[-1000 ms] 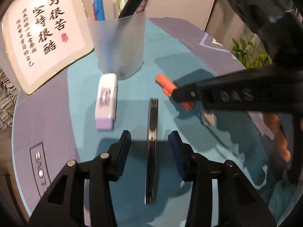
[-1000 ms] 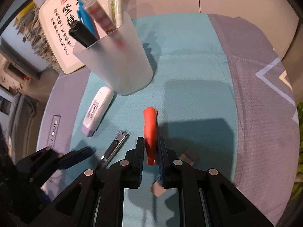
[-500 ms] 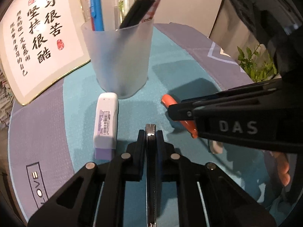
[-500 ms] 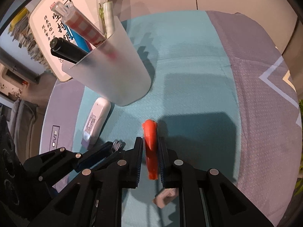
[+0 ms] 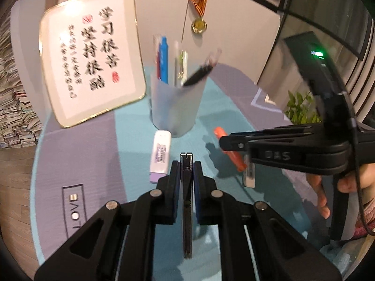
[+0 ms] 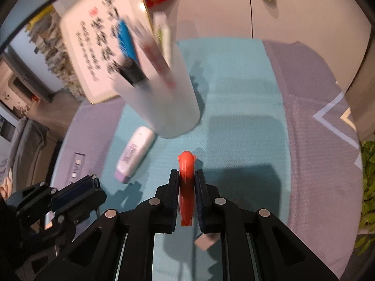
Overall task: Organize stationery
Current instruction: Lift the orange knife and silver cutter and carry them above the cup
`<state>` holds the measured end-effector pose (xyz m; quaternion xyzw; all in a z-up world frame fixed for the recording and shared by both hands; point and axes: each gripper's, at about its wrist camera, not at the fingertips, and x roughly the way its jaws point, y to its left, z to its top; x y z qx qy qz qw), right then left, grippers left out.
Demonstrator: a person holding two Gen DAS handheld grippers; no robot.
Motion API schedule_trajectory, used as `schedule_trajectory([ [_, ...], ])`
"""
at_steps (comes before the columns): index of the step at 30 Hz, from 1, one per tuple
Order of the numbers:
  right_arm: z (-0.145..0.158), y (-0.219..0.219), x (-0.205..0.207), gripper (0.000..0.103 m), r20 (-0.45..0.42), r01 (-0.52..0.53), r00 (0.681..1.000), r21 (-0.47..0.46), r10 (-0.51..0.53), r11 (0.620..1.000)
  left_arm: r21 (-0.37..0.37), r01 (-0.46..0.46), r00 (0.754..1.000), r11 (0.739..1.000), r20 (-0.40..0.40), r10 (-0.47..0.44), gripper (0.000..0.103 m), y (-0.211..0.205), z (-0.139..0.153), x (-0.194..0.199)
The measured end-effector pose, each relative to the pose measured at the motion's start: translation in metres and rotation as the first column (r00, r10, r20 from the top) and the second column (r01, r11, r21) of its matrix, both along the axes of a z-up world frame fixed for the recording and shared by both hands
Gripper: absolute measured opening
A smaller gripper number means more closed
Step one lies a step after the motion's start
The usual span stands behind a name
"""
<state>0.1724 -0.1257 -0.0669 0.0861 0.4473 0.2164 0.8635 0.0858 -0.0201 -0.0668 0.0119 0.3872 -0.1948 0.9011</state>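
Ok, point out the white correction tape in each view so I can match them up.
Left wrist: correction tape lies left of centre, just left of the left gripper and below the cup.
Right wrist: correction tape lies left of centre, lower left of the cup and left of the right gripper.
Shared landmark: the frosted cup of pens, right beside the tape's white end in both.

- My left wrist view looks forward along its claw, low over the mat, facing the cup ahead; the right claw crosses in from the right.
- My right wrist view looks steeply down, close in, with the cup ahead-left.
- Both share cup, mat, eraser.
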Motion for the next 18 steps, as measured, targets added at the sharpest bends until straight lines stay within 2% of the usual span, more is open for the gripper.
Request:
schedule_trajectory([
  [7, 0.05, -0.017, -0.029, 0.014, 0.119, 0.001, 0.993, 0.084, -0.011, 0.996, -0.022, -0.015, 0.998, 1.0, 0.057, 0.016, 0.009, 0.009, 0.019, -0.019],
  [13, 0.097, -0.006, -0.024, 0.014, 0.229, 0.012, 0.973, 0.102, -0.035, 0.995, -0.033, -0.021, 0.995, 0.999, 0.098, 0.025, 0.009, 0.01, 0.03, -0.026],
  [18, 0.121, 0.009, -0.001, 0.014, 0.292, 0.057, 0.953, 0.098, -0.083, 0.994, -0.044, -0.035, 0.992, 0.998, 0.123, 0.04, 0.009, 0.02, 0.039, -0.03],
])
